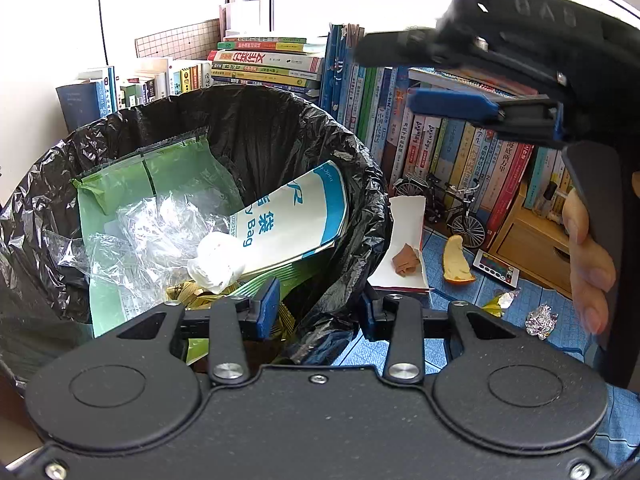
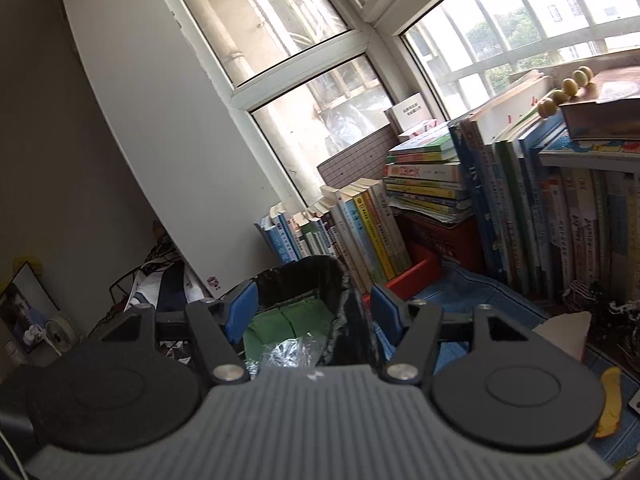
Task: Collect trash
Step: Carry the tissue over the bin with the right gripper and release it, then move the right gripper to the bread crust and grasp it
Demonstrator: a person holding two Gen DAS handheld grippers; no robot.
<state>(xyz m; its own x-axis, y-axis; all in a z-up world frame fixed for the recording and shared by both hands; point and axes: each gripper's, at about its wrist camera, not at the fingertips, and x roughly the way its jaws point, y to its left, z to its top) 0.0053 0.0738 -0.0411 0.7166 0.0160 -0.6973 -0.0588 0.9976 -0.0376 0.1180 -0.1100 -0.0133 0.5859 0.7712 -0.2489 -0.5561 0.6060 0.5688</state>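
A bin with a black liner (image 1: 256, 120) holds a green bag (image 1: 120, 184), clear plastic wrap, a white and blue bag (image 1: 296, 216) and a crumpled white tissue (image 1: 216, 260). My left gripper (image 1: 316, 308) is shut on the bin's near rim, one blue pad inside and one outside. My right gripper (image 1: 388, 76) hangs above and to the right of the bin, open with nothing between its fingers, and a hand (image 1: 588, 256) holds it. In the right wrist view the right gripper (image 2: 313, 312) is open over the bin (image 2: 312, 276). On the blue mat lie a peel (image 1: 456, 260), a foil ball (image 1: 540, 320) and a wrapper (image 1: 500, 300).
A brown scrap (image 1: 406, 260) rests on white paper (image 1: 404, 220) beside the bin. Rows and stacks of books (image 1: 400, 120) line the back under the window. A model bicycle (image 1: 452, 204), a wooden drawer box (image 1: 532, 236) and a small keypad device (image 1: 496, 270) stand on the right.
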